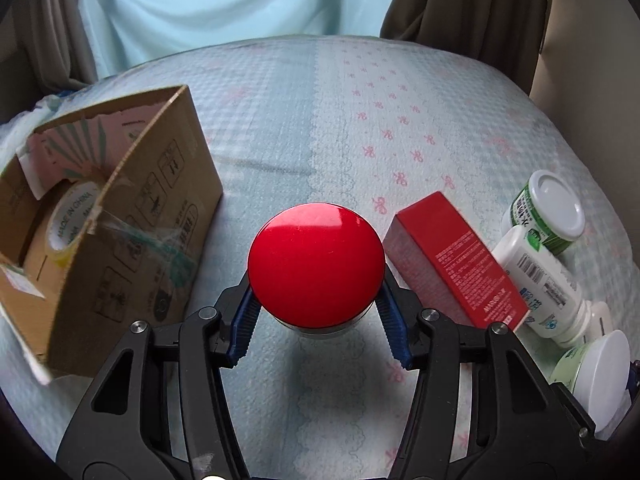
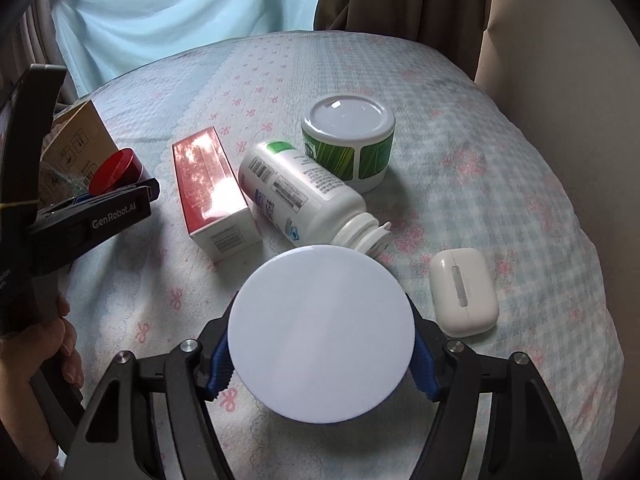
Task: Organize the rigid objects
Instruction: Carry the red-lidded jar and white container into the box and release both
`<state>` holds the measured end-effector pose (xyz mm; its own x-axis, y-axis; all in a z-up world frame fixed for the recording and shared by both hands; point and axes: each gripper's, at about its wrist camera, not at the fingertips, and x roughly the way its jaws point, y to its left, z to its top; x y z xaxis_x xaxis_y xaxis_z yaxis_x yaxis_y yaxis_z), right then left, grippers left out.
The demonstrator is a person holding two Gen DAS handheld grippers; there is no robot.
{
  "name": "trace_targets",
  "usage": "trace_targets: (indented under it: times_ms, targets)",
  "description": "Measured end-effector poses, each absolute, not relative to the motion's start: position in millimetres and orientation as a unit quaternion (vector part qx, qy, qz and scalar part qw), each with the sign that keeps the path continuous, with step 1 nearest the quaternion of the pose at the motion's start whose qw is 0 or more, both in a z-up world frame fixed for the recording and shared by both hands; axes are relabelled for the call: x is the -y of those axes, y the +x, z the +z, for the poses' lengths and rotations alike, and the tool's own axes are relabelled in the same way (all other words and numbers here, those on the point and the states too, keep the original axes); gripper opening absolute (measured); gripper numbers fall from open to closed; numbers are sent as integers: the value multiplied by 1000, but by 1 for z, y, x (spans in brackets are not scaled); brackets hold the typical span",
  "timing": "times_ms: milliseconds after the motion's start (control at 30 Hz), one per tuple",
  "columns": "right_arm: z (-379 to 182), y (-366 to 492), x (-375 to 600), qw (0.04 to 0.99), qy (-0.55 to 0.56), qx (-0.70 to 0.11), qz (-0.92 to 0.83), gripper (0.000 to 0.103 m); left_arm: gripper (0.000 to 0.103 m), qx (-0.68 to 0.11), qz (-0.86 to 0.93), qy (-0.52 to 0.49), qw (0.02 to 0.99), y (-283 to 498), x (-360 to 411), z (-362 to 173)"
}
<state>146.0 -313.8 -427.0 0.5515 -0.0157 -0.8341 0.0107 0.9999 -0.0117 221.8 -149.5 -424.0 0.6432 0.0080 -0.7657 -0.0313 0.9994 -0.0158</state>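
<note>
**Q:** Where is the red-lidded jar?

**A:** The red-lidded jar [image 1: 316, 266] sits clamped between your left gripper [image 1: 318, 322] fingers, above the bedspread [image 1: 360, 120], beside the cardboard box [image 1: 120, 216].

**Q:** And your right side?

**A:** Your right gripper [image 2: 320, 364] is clenched on a white-lidded jar [image 2: 320, 334], near the fallen white bottle [image 2: 304, 196] and red carton [image 2: 212, 192].
</note>
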Motion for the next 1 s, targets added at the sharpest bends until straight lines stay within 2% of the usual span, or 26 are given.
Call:
trace_targets:
  times_ms: [200, 600, 800, 1000]
  targets:
    - [-372, 134, 318, 892, 1, -452, -17, 66, 51, -399, -2, -26, 917, 202, 146, -356]
    - [-202, 114, 298, 907, 6, -421, 2, 66, 51, -386, -19, -38, 922, 151, 112, -181]
    - [-149, 111, 263, 906, 15, -420, 39, 66, 51, -380, -17, -42, 924, 126, 71, -129]
    - [-121, 111, 217, 903, 20, -425, 54, 66, 51, -380, -24, -42, 924, 115, 15, -104]
